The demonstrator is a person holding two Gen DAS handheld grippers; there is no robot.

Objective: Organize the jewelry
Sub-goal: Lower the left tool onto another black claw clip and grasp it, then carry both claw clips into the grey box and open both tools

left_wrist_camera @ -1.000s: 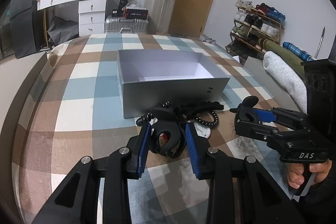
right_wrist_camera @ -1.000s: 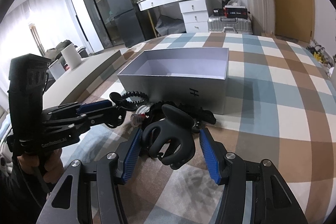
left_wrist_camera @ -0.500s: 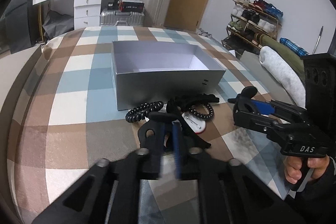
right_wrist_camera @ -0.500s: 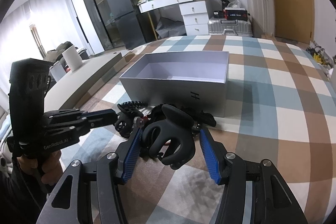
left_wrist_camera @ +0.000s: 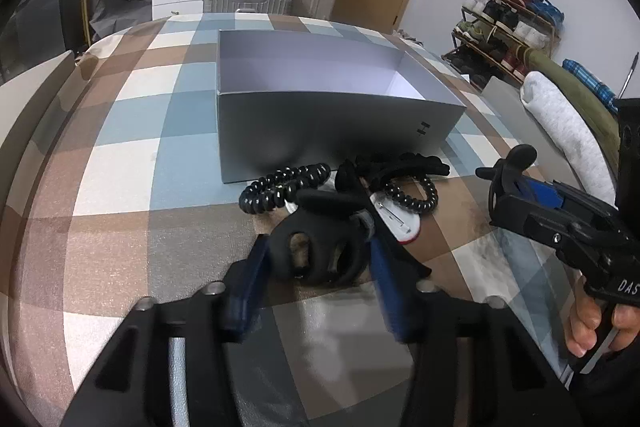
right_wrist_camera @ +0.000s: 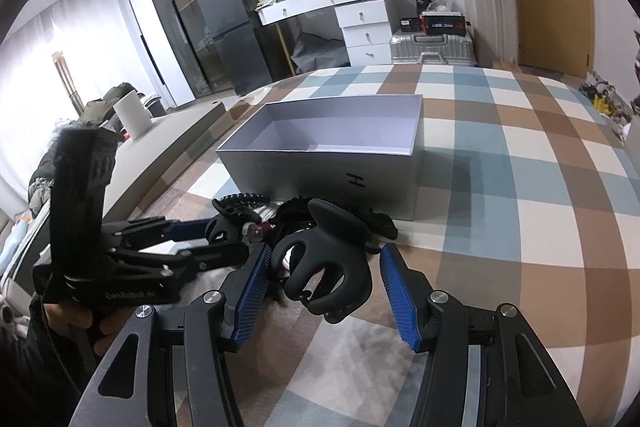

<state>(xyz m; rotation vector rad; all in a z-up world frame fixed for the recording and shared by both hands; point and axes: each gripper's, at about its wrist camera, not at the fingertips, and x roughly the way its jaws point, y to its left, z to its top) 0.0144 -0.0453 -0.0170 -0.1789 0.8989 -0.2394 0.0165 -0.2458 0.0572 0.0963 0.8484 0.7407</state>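
Step in hand: picking hair pieces off the pile to go into the grey box [left_wrist_camera: 320,131]. The box sits open on the plaid bed [left_wrist_camera: 120,167], and nothing shows inside it.

The pile lies just at the box's 6 o'clock, touching its front wall: a black spiral hair tie [left_wrist_camera: 280,183], a second spiral tie [left_wrist_camera: 416,187], a white-and-red piece [left_wrist_camera: 396,219] and some black clips.

Left hand-held gripper [left_wrist_camera: 318,243]: medium gap, and its jaws have just been opening. A black claw clip [left_wrist_camera: 320,223] sits between the pads at the pile's 6 o'clock edge. The view is blurred and the pads do not look pressed on it, so I read it as let go or not yet gripped.

Right hand-held gripper [right_wrist_camera: 325,251]: about half width, closed on a second claw clip [right_wrist_camera: 332,227]. It looks held clear of the bed, at 3 o'clock of the pile in the left view.

Next move, as I judge it:
- Carry the right clip toward 12 o'clock, over the near wall, and release it inside the box.
- The left needs to re-centre on its clip and close across the body, since the curved prongs could slip.
- Keep the two tools apart; they are near each other.
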